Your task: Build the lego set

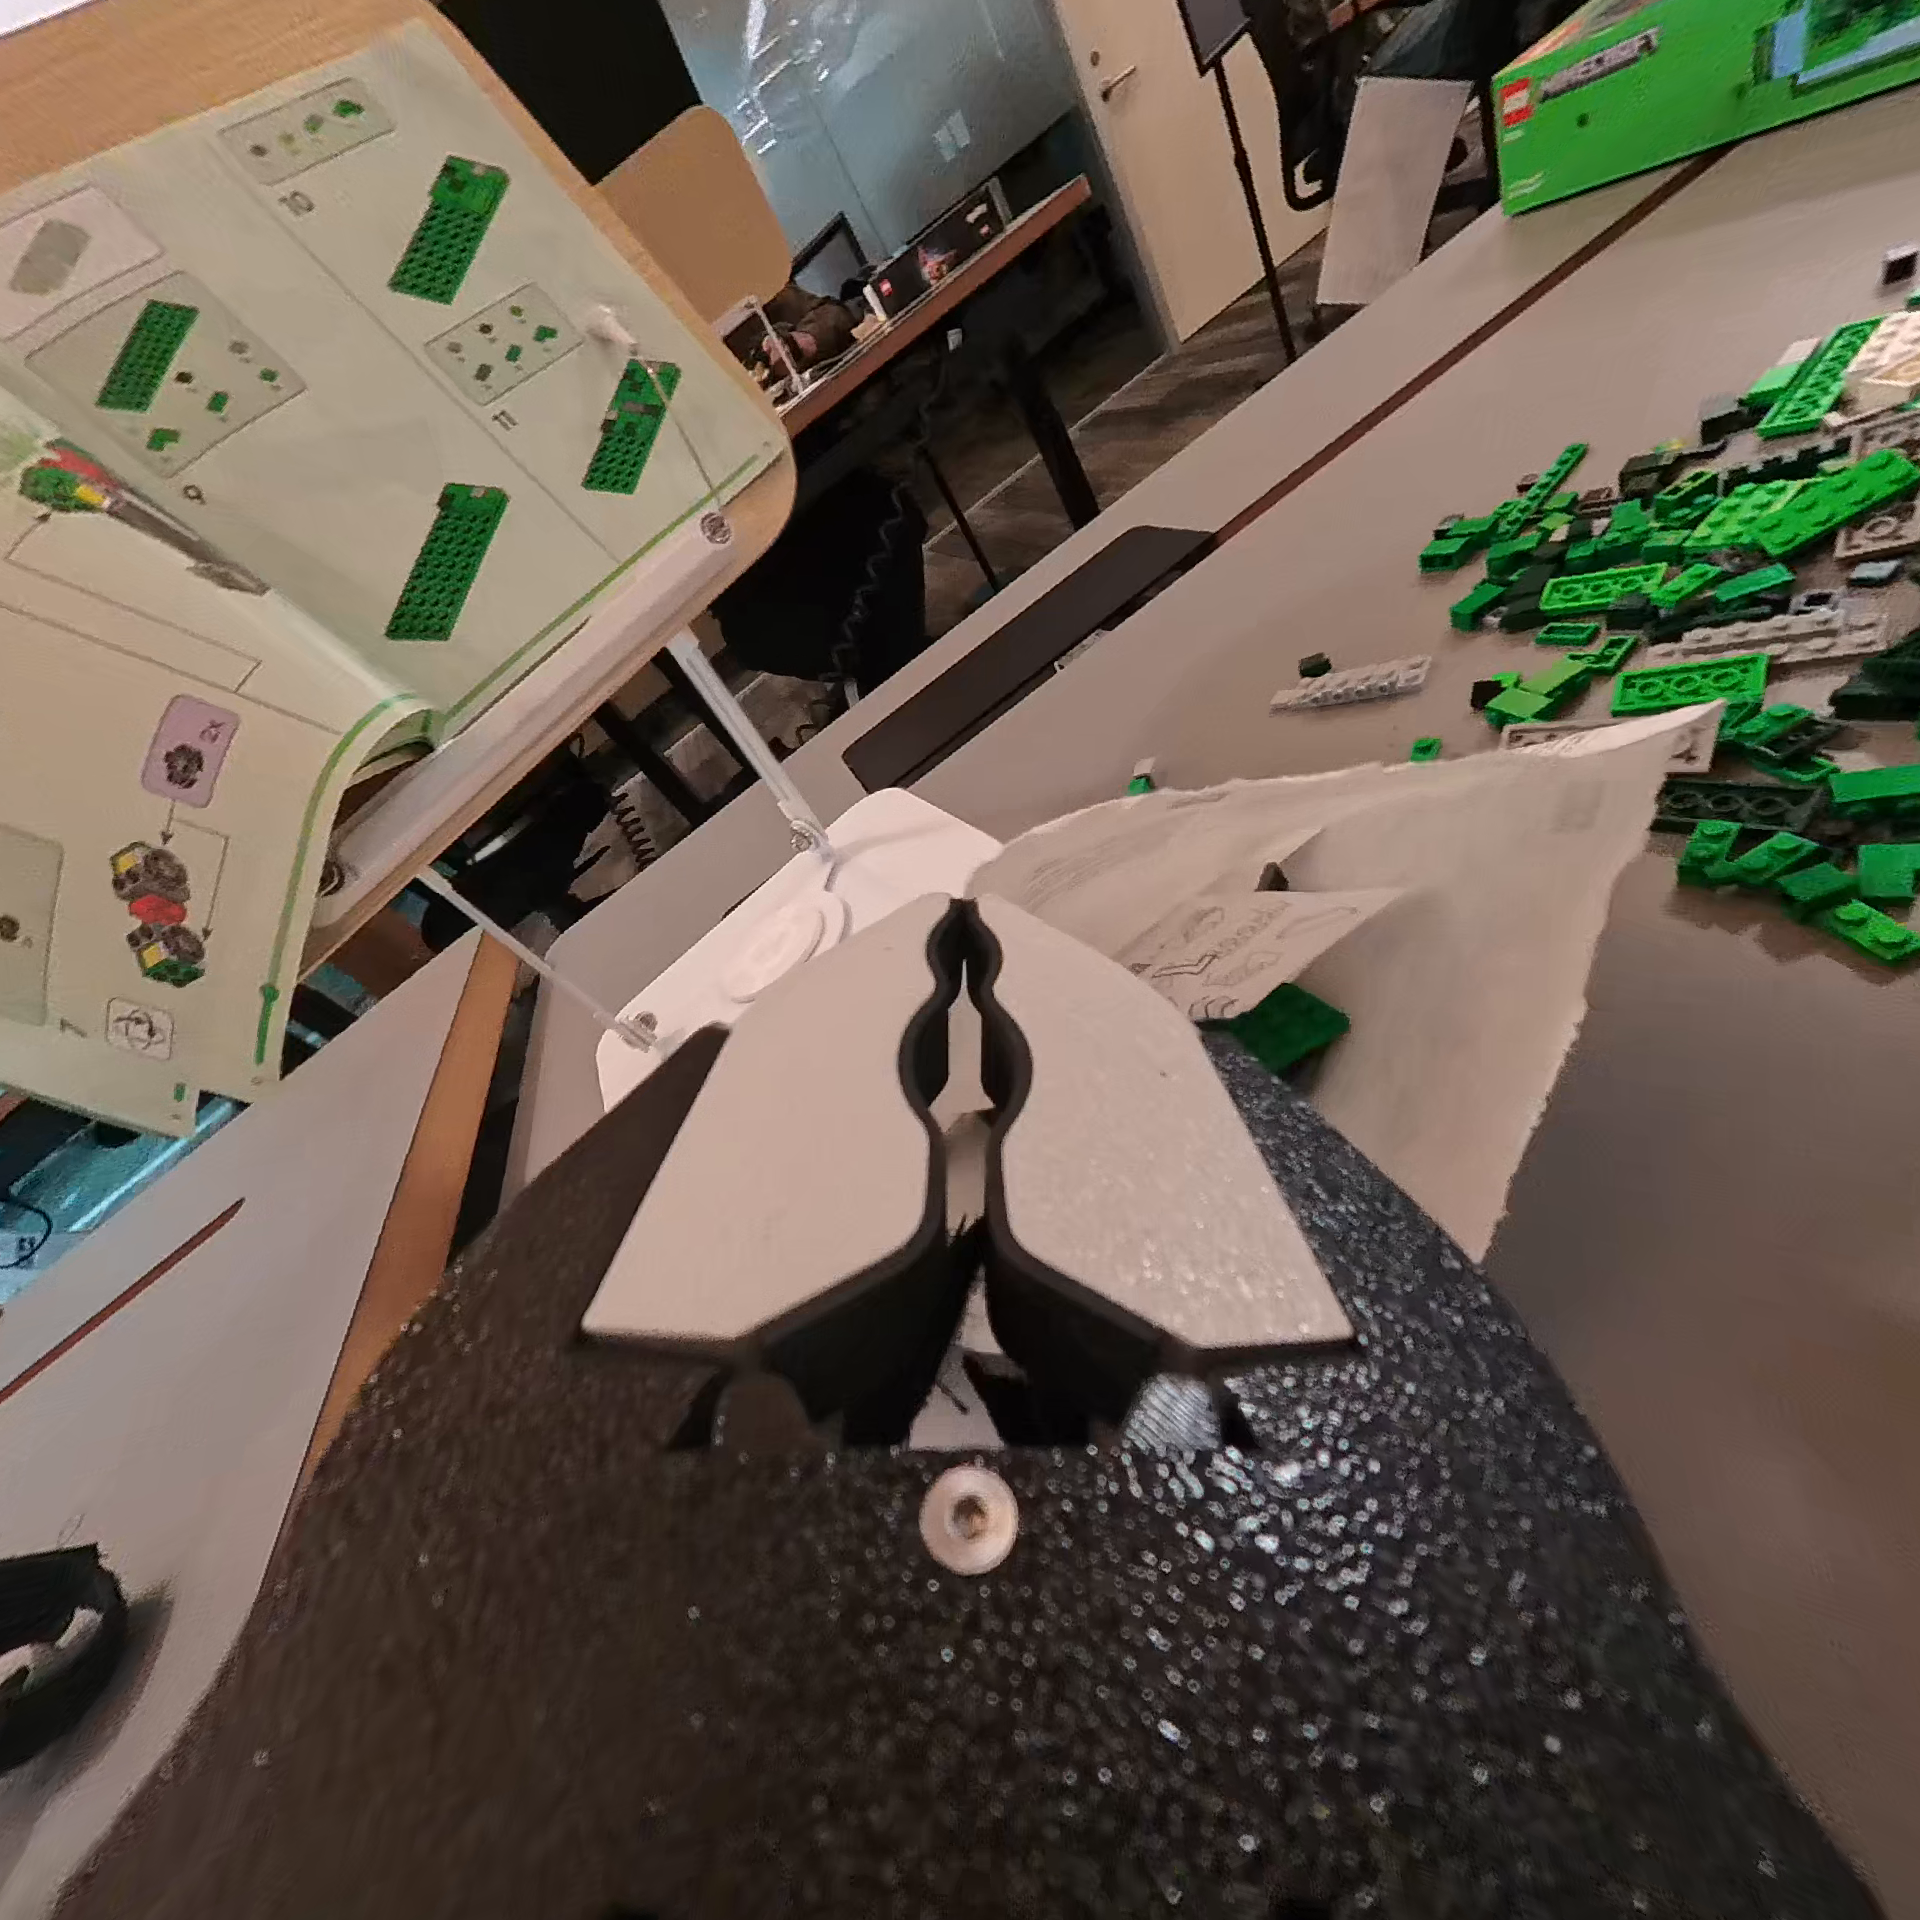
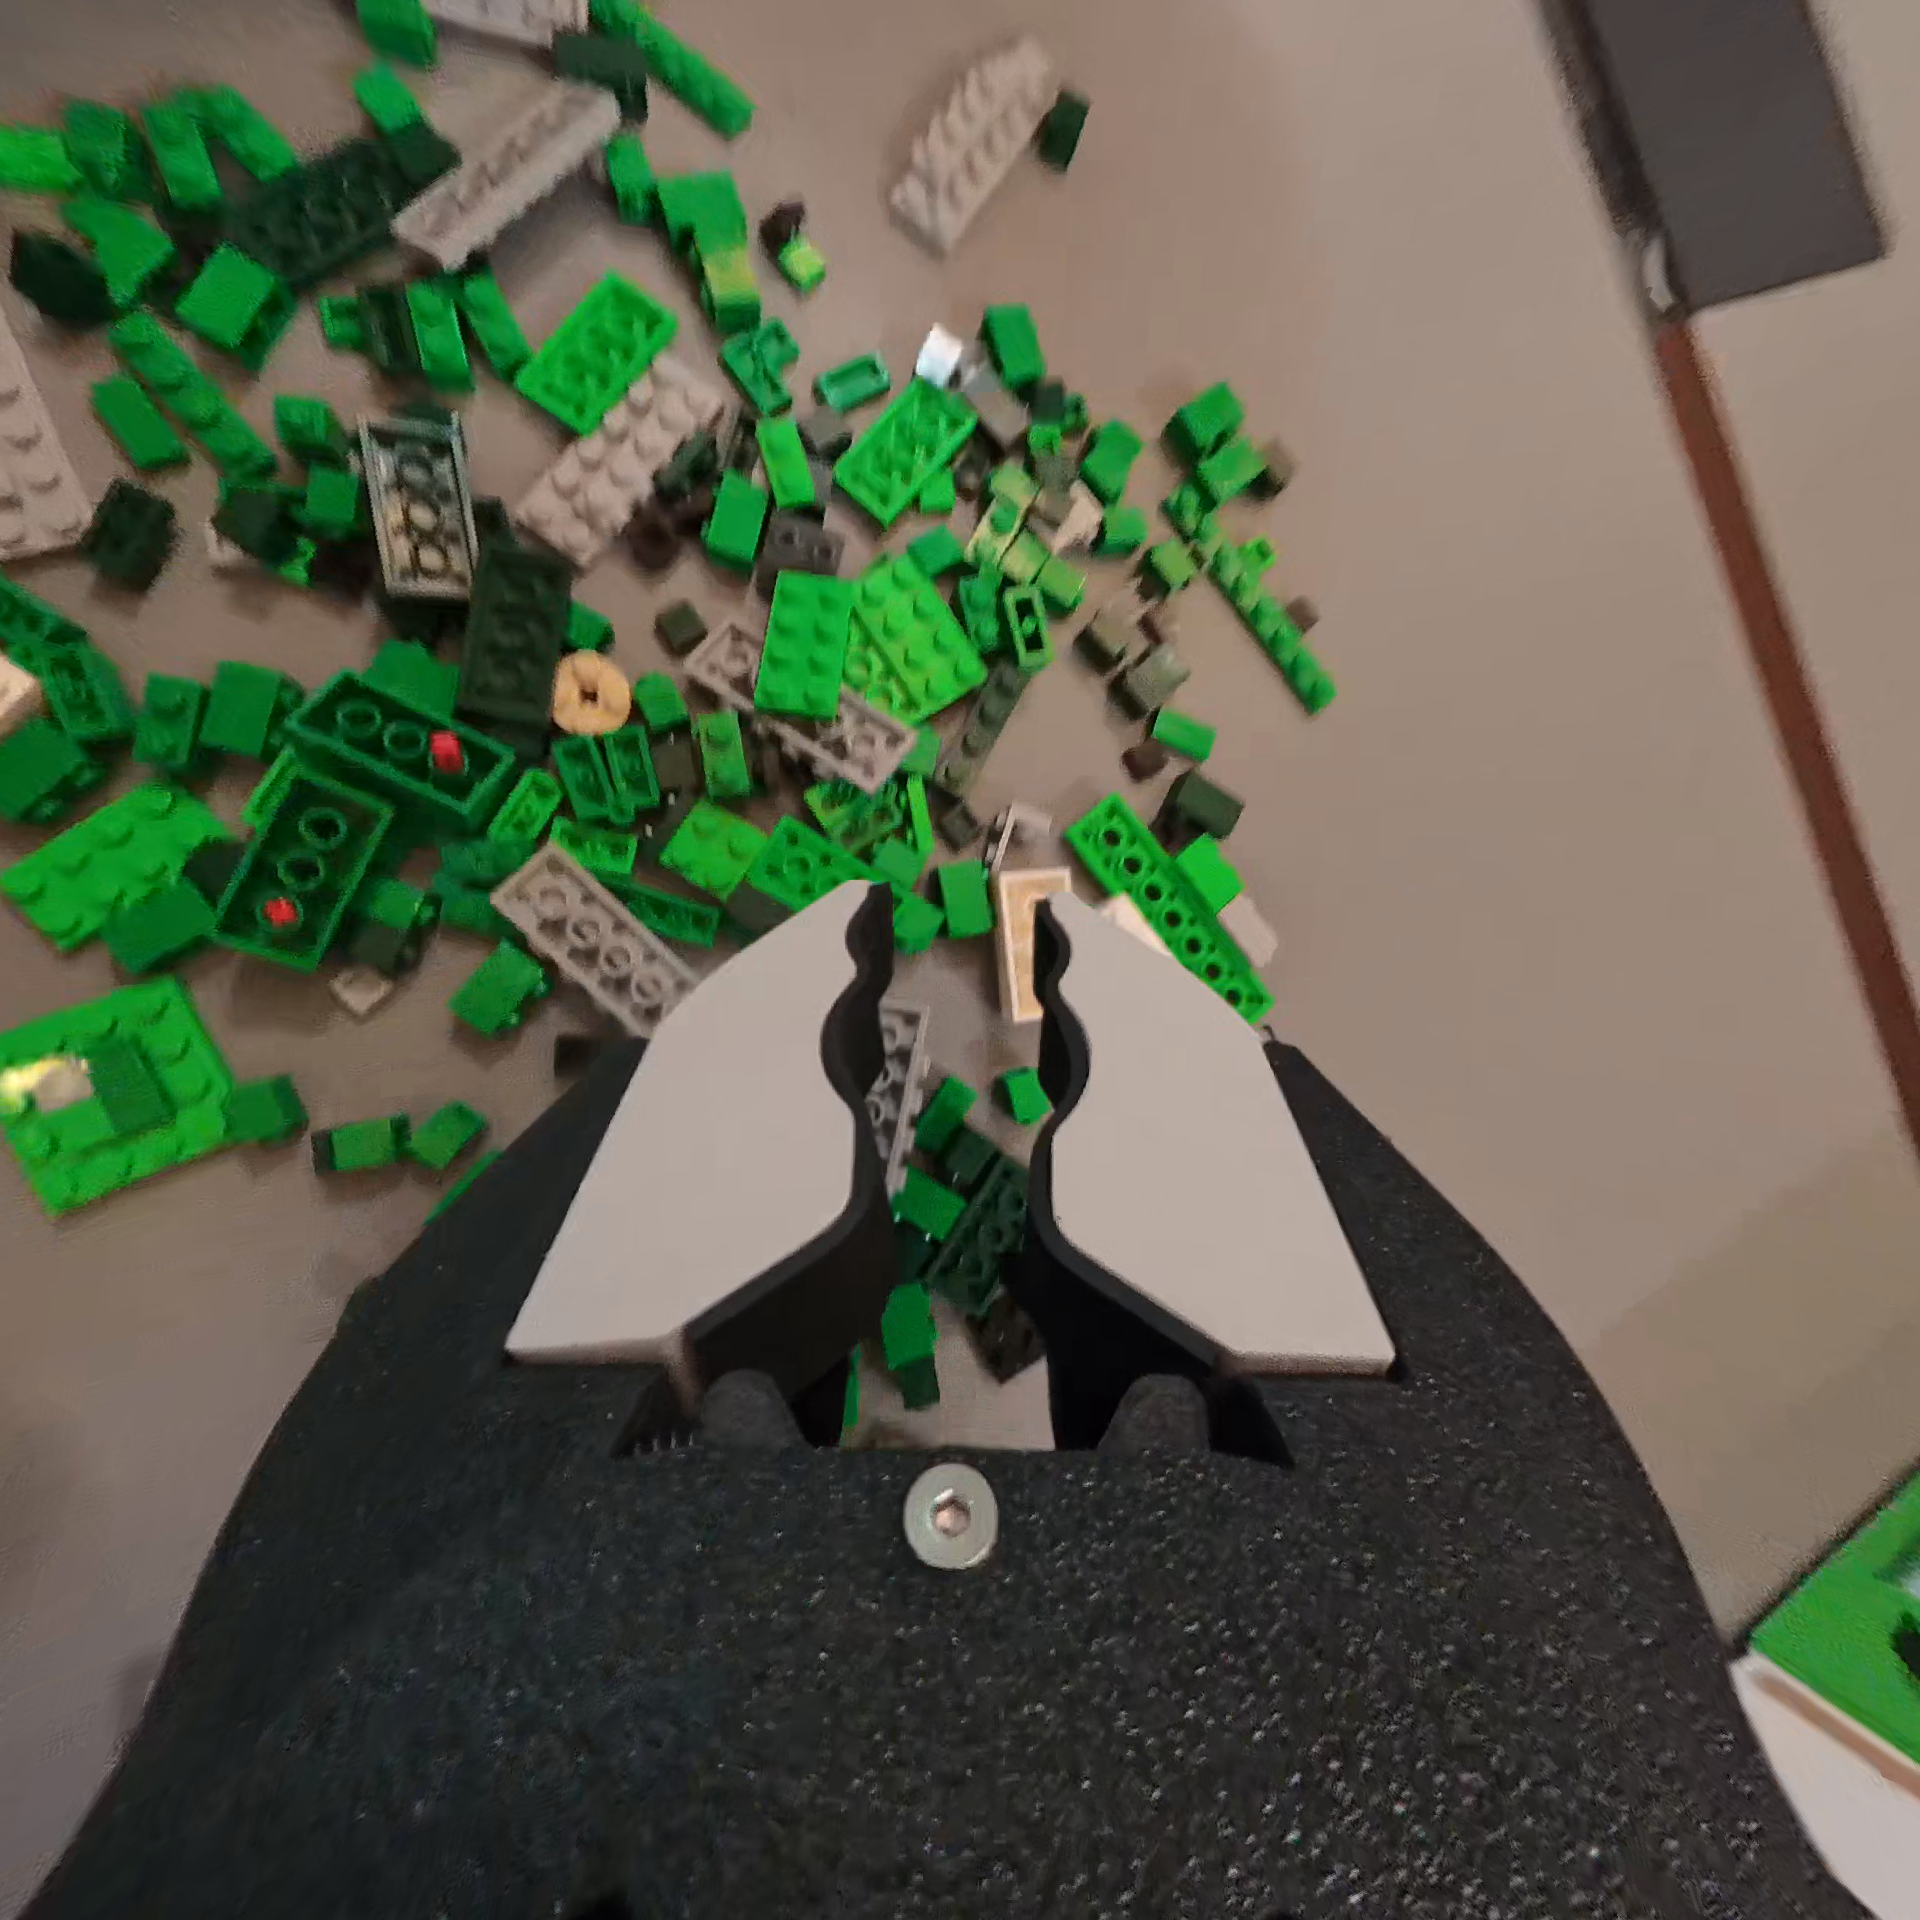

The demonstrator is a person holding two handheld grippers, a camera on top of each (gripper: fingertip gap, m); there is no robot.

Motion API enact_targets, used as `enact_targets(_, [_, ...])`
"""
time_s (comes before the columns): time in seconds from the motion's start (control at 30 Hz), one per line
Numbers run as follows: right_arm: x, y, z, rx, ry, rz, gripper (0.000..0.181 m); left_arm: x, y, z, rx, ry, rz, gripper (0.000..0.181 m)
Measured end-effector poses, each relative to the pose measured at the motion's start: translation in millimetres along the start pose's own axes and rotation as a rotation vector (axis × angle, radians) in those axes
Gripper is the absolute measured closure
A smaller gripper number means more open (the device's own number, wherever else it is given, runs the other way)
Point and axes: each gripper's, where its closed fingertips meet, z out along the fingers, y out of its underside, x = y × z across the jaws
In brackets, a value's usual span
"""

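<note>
My left gripper [image 1: 964, 920] is shut and empty, held above the grey table [image 1: 1714, 1195] near a torn white paper bag [image 1: 1455, 894]. An open instruction booklet [image 1: 312, 499] stands on a white stand [image 1: 790, 935] to its left. A heap of green and grey lego pieces [image 1: 1704, 623] lies at the right. In the right wrist view my right gripper [image 2: 961, 904] is open and empty, pointing down over the same heap [image 2: 623, 582]. Small green bricks [image 2: 935, 1205] show between its fingers, lying on the table. A long green holed plate [image 2: 1169, 904] lies just right of its tips.
The green lego box [image 1: 1704, 94] stands at the table's far end; a corner of a box [image 2: 1849, 1642] shows lower right. A dark panel [image 1: 1018, 644] sits at the table's edge. A wooden chair back [image 1: 707, 208] and other desks lie beyond. About 35 cm separates my left fingertips from my right.
</note>
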Motion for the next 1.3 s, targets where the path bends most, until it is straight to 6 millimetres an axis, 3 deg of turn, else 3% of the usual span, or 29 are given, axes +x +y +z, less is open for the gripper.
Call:
enact_targets(0.03, [-1,6,2,-0.020,-0.018,-0.005,0.154,2,0,0,0.001,0.005,0.008,0.181])
enact_targets(0.33, [-30,13,13,-0.030,-0.245,-0.006,0.158,13,-1,3,-0.005,0.037,0.064,0.181])
enact_targets(0.47, [-24,6,16,0.014,-0.195,-0.031,0.160,16,-1,4,-0.006,0.049,0.077,0.181])
enact_targets(0.7, [6,-8,26,0.009,-0.055,-0.054,0.171,22,-1,5,-0.008,0.064,0.100,0.181])
enact_targets(0.87, [5,-8,38,-0.075,-0.093,-0.113,0.173,23,0,6,-0.011,0.070,0.107,0.181])
enact_targets(1.03, [-13,6,30,-0.165,-0.243,-0.058,0.176,25,0,6,-0.014,0.078,0.115,0.181])
enact_targets(1.13, [-14,10,27,-0.164,-0.235,-0.067,0.173,27,0,6,-0.014,0.081,0.124,0.181])
enact_targets(1.2, [-21,-5,25,-0.076,-0.255,-0.073,0.173,28,0,6,-0.015,0.082,0.131,0.181])
enact_targets(1.3, [-42,-42,22,0.122,-0.314,-0.137,0.172,30,0,7,-0.016,0.086,0.140,0.181])
